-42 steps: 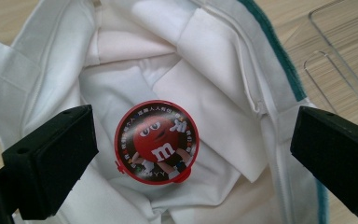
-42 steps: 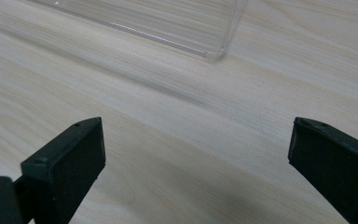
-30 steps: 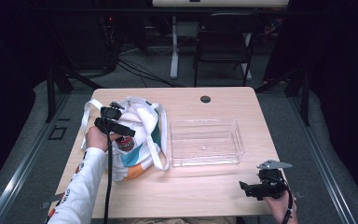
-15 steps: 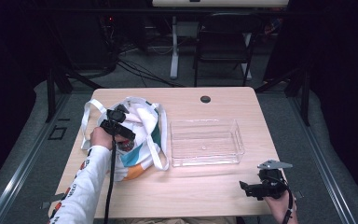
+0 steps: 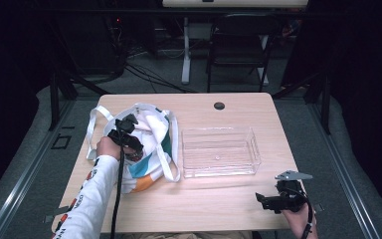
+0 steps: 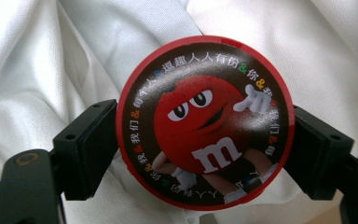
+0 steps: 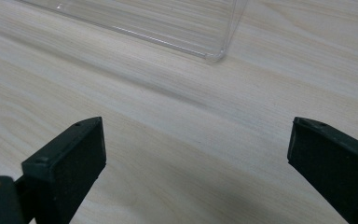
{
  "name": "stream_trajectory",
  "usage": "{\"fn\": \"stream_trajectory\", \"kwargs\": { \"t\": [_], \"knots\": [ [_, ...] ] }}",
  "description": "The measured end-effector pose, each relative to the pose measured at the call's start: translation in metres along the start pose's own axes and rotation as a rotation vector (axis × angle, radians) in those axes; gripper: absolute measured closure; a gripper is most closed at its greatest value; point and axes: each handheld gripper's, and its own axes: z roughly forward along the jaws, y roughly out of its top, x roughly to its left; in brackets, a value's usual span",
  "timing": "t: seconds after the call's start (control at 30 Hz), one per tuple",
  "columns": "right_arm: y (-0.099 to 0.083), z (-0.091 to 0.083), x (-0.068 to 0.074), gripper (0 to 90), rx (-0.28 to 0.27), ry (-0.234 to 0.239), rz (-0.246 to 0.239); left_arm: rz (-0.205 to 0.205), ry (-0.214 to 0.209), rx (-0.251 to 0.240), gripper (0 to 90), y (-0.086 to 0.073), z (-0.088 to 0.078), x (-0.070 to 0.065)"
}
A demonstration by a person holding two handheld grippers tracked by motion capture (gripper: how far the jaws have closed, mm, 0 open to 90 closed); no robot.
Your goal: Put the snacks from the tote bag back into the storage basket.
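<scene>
Wooden table (image 5: 214, 204), dark room; left hand-held gripper (image 6: 205, 135) clamps red tin (image 6: 205, 123), right hand-held gripper (image 7: 196, 163) spread wide.

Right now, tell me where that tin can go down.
Free: the clear tray, and the bare table between the tray and the right gripper. Crowded: the left side, under the bag where the left gripper holds the tin.

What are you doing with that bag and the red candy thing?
A person holds a gripper in each hand at a wooden table. The left gripper is clamped on a round red M&M's tin over the white tote bag. The right gripper hangs open above the table, near an empty clear tray.
</scene>
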Motion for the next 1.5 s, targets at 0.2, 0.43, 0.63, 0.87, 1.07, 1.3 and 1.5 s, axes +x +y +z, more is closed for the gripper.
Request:
{"fn": "stream_trajectory", "kwargs": {
  "t": [0.2,0.43,0.63,0.87,1.07,1.3,1.5],
  "knots": [
    [0.0,0.0,0.0,4.2,0.0,0.0,0.0,0.011,-0.004,-0.007,25.1,0.0,-0.001,-0.002],
    [0.0,0.0,0.0,4.2,0.003,0.002,0.002,0.026,-0.012,-0.017,25.4,-0.001,-0.004,-0.001],
    [0.0,0.0,0.0,4.2,0.001,0.002,0.001,0.044,-0.013,-0.021,25.4,-0.001,-0.011,-0.002],
    [0.0,0.0,0.0,4.2,0.001,0.001,0.0,0.049,-0.008,-0.035,25.5,-0.001,-0.023,-0.001],
    [0.0,0.0,0.0,4.2,0.002,-0.002,-0.002,0.062,-0.002,-0.041,25.5,-0.001,-0.034,0.0],
    [0.0,0.0,0.0,4.2,0.004,-0.002,-0.003,0.069,-0.003,-0.059,25.5,0.0,-0.045,0.0],
    [0.0,0.0,0.0,4.2,0.004,-0.003,-0.001,0.082,0.002,-0.061,25.5,0.001,-0.054,0.0]
  ]
}}
